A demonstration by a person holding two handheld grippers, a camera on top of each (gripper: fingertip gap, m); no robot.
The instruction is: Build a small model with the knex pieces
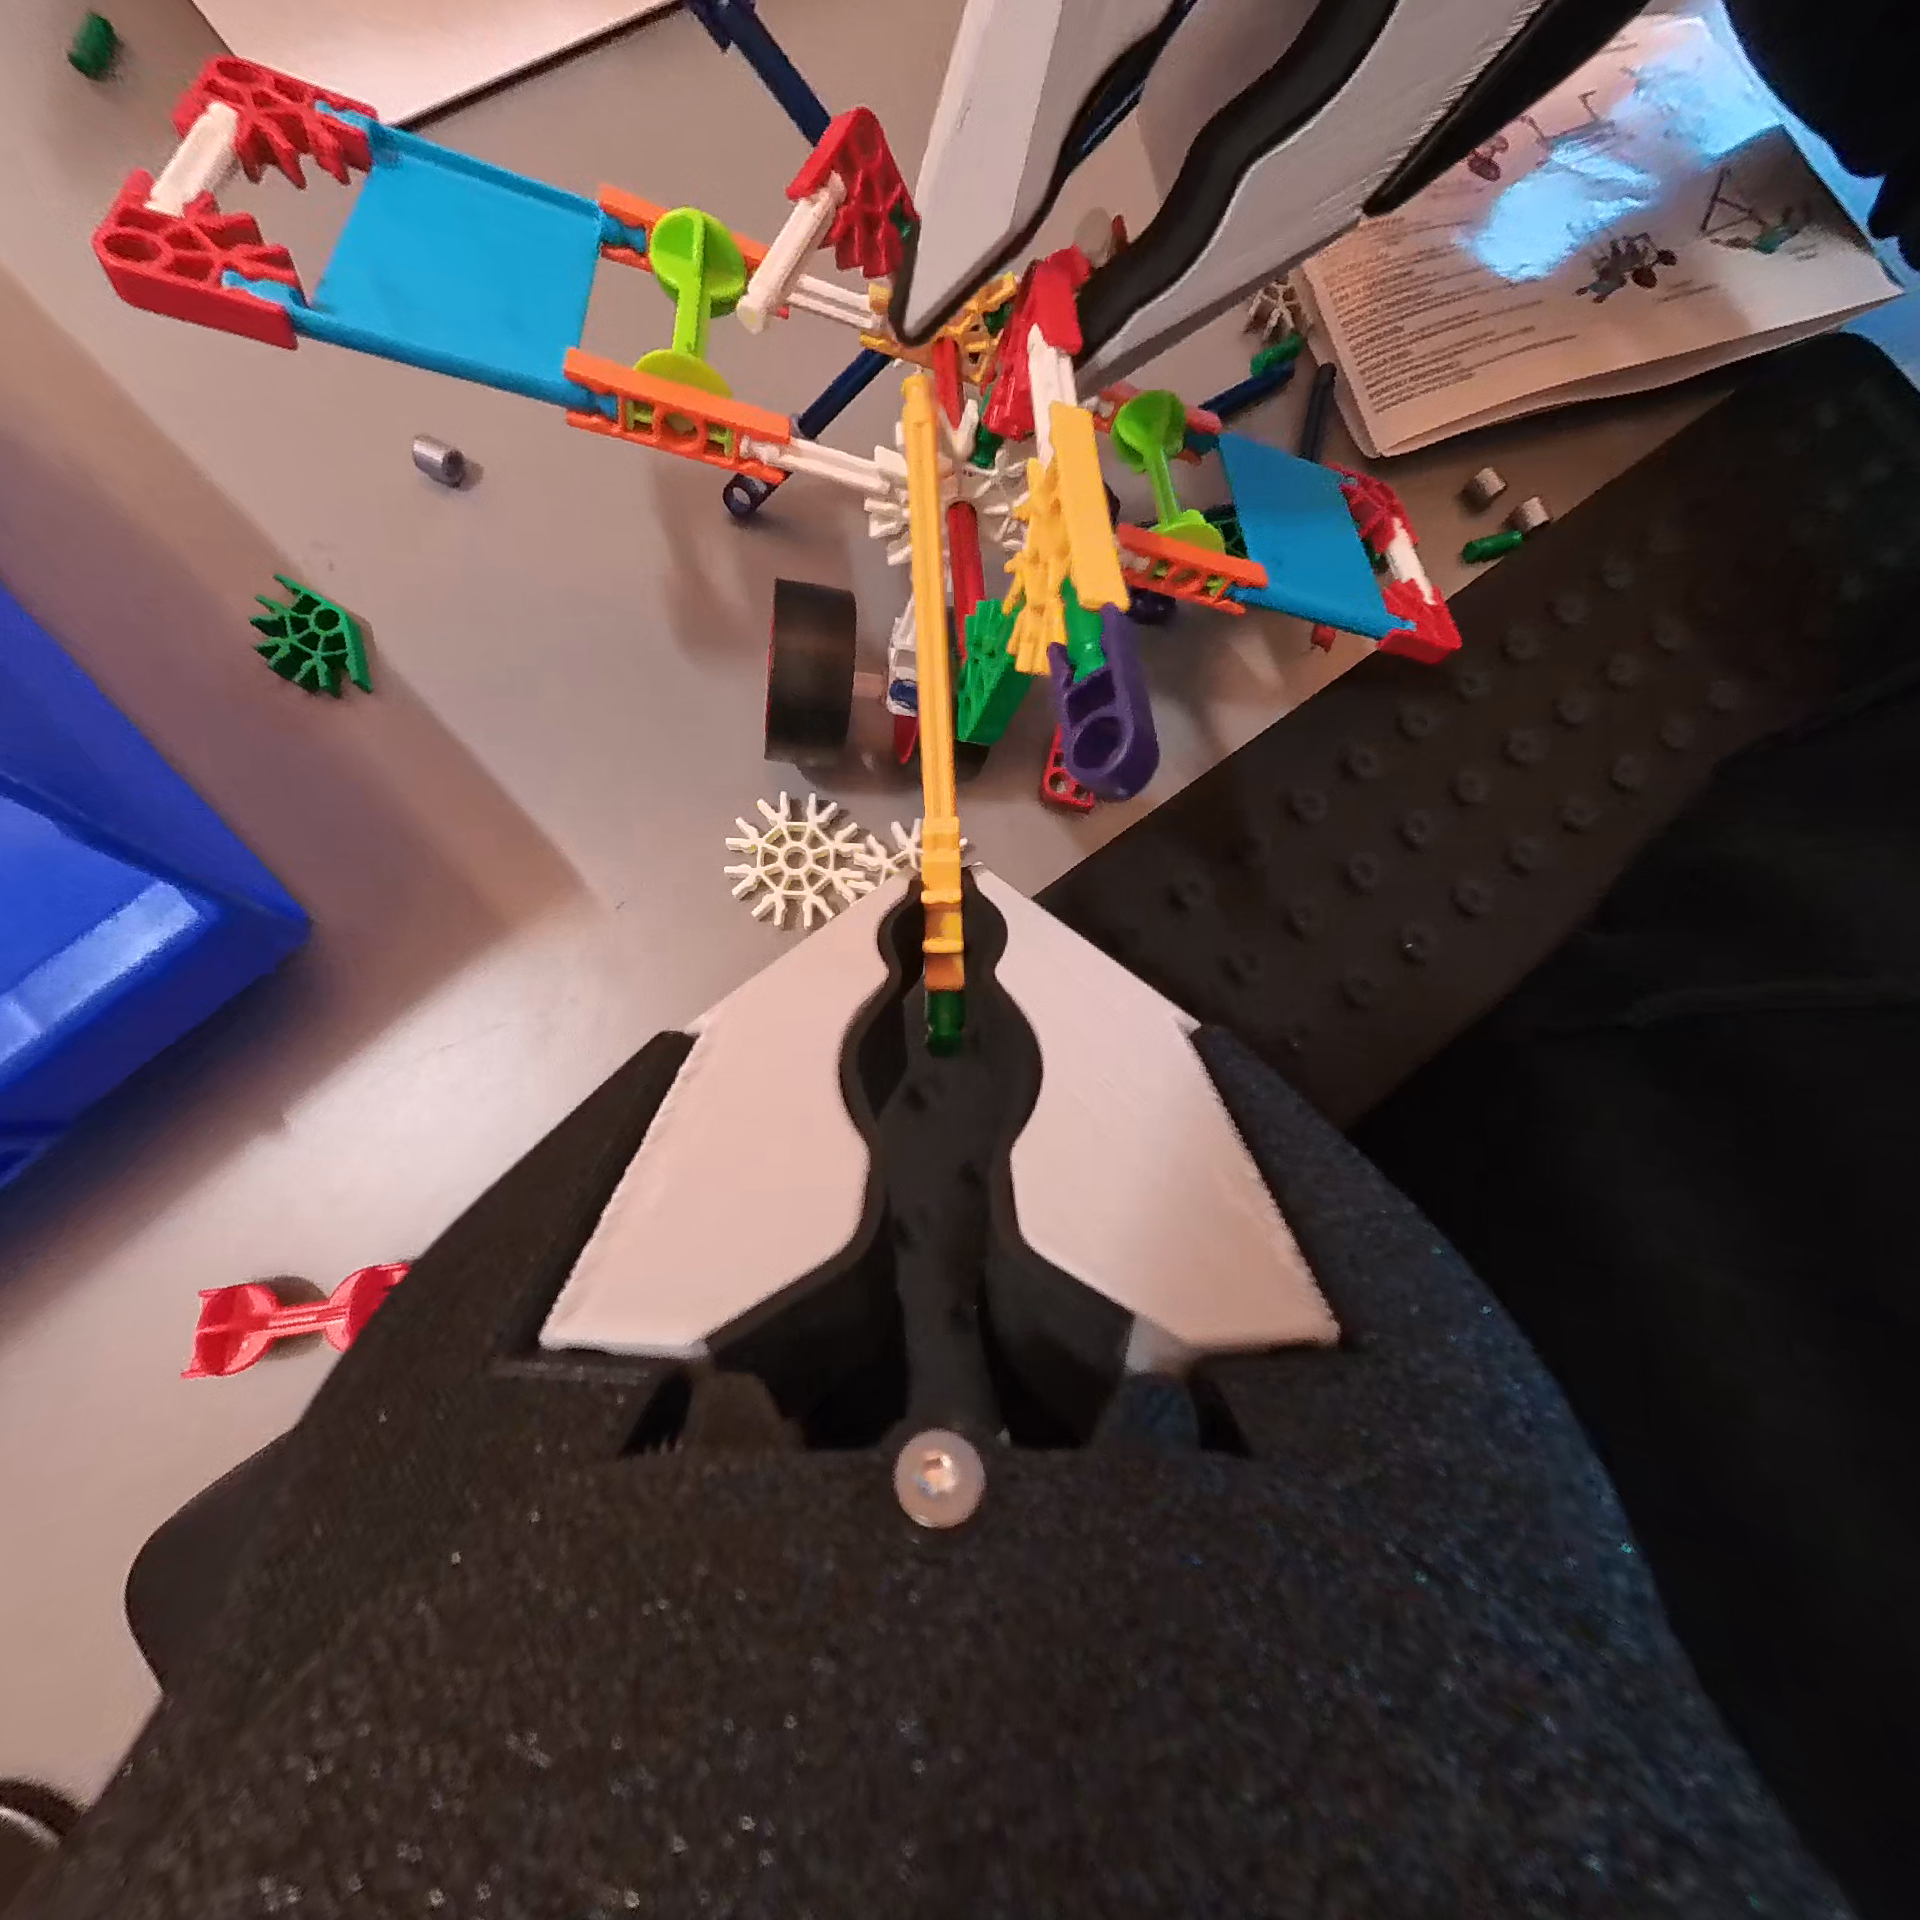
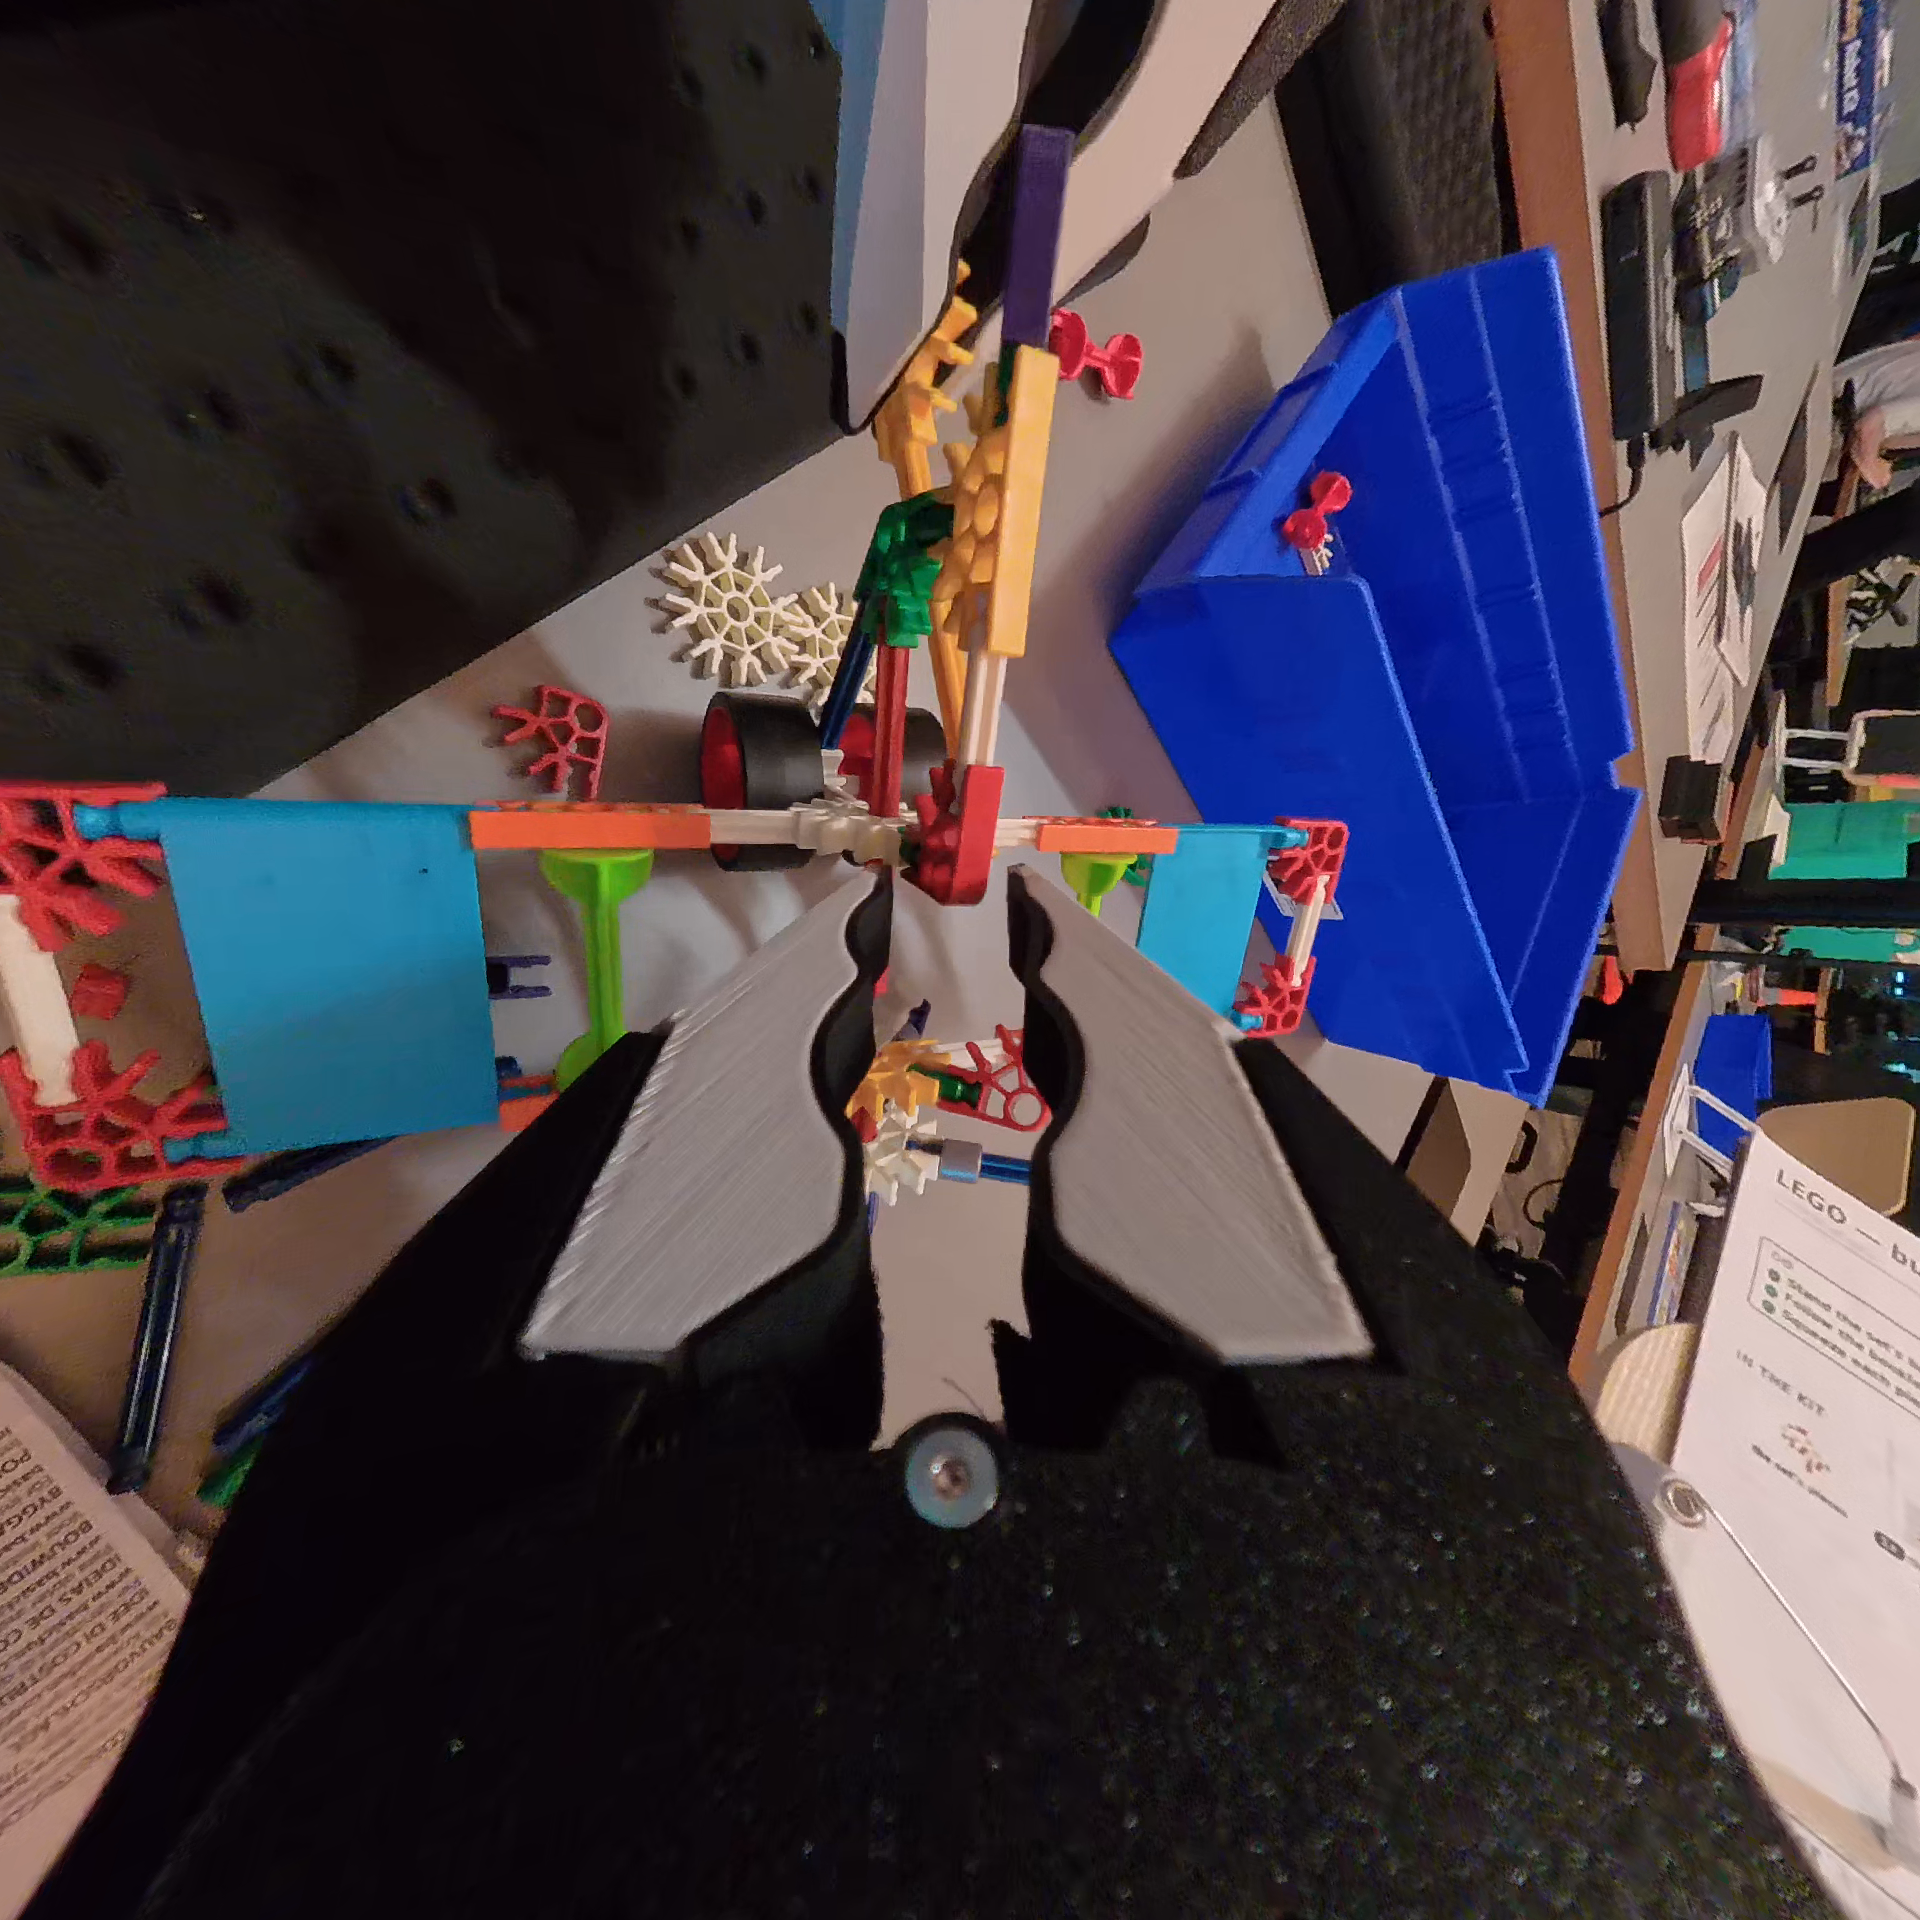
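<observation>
Fingers of the left gripper (image 1: 940,935) are pinched together on the near end of a long yellow rod (image 1: 928,623), with a short green piece showing in the gap just behind the tips. That rod runs straight away from the tips into the middle of a colourful rod-and-connector model (image 1: 977,457). Just left of the tips two white snowflake connectors (image 1: 795,857) lie flat on the grey table (image 1: 499,790). A little farther on, a black wheel (image 1: 810,675) sits under the model, with a purple connector (image 1: 1103,717) to its right. Off to the left lie a green fan connector (image 1: 312,636) and a blue bin (image 1: 114,925); a red spool piece (image 1: 281,1320) lies back beside the gripper body. Beyond the model's hub, a blue panel wing (image 1: 457,275) reaches up and left, and a smaller one goes right. At the far side the right gripper (image 1: 997,312) points down into the hub, and an instruction booklet (image 1: 1558,260) lies behind it on the right.

In the right wrist view, the right gripper (image 2: 951,883) stands parted with nothing between the fingers, its tips just short of a red connector (image 2: 961,831) at the model's centre. The wheel and the white snowflakes lie beyond, left of centre, and the blue bin sits far right.
</observation>
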